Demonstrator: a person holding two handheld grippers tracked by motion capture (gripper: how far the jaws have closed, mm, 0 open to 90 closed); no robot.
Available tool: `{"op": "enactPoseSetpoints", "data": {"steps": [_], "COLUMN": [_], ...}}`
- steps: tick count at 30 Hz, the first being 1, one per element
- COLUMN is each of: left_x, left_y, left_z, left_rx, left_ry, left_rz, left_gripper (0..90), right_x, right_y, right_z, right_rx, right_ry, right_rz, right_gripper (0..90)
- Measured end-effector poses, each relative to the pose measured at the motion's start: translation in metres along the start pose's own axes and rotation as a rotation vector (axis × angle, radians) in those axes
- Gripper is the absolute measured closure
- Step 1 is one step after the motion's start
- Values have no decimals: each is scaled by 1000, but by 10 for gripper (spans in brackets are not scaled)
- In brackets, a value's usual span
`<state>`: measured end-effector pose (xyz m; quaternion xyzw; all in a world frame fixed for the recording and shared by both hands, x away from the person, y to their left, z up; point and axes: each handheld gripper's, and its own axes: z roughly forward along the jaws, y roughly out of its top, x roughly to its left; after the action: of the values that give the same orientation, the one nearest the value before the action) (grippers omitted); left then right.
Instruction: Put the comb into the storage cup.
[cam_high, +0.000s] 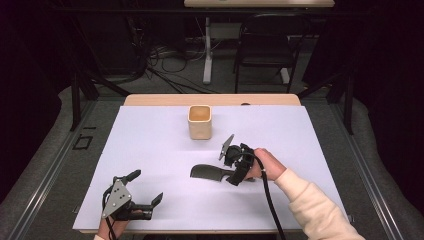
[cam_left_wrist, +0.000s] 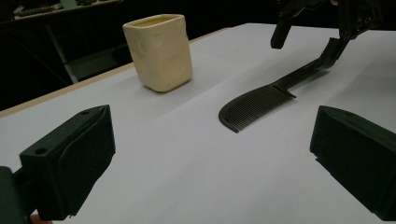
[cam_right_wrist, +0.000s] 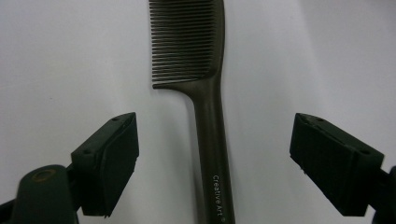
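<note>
Nearest the person, the left gripper (cam_high: 145, 190) rests low on the white sheet (cam_high: 150, 145), its jaws spread wide with nothing between them. Ahead of it and off to its right lies the comb (cam_high: 207, 172), flat on the sheet: dark brown-black, with a long slim handle that carries small pale lettering reading "Creative Art" and a broad head of fine, close-set teeth along one edge (cam_right_wrist: 187, 42). The right gripper (cam_right_wrist: 212, 163) hangs over the handle end with its jaws wide apart, the handle running up between them, clear of both pads. Beyond both grippers stands a cream, square-sided cup (cam_high: 200, 121), upright, well apart from the comb.
</note>
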<state>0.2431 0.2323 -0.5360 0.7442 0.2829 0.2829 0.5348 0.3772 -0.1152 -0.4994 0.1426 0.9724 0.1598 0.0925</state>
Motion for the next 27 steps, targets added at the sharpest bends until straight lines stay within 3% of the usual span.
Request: {"op": "enactPoseSetpoints", "data": {"steps": [3, 12, 20, 27], "left_x": [0, 0, 0, 0], "left_y": [0, 0, 0, 0], "left_z": [0, 0, 1, 0], "left_rx": [-1, 0, 3, 5], "left_ry": [0, -4, -7, -9], "left_rz": [-1, 4, 1, 3], "left_gripper": [2, 2, 2, 2], "right_x": [2, 6, 7, 7], "right_y": [5, 16, 22, 25], "right_z": [3, 13, 24, 29], "right_rx": [20, 94, 163, 192], "right_ry": [-11, -2, -3, 2], "right_rz": [-23, -95, -129, -126], "right_gripper": [303, 531, 615, 644]}}
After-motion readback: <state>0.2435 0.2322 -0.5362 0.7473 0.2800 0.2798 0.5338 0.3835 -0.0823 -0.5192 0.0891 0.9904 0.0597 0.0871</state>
